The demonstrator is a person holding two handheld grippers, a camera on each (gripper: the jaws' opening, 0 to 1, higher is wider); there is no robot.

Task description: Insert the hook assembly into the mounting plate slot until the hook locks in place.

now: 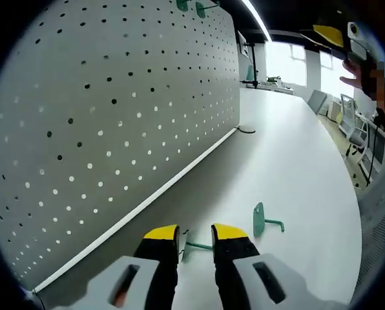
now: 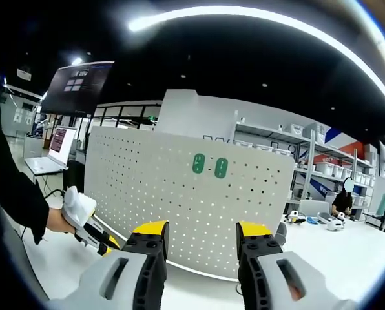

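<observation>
White tabletop runs beside a grey pegboard in the left gripper view. The left gripper hovers with jaws parted over 1 green hook; another hook lies near. In the right gripper view, the right gripper faces the pegboard, jaws open and empty, below 2 mounted hooks. A skewed pinch could twist the hook so it misses the holes.
</observation>
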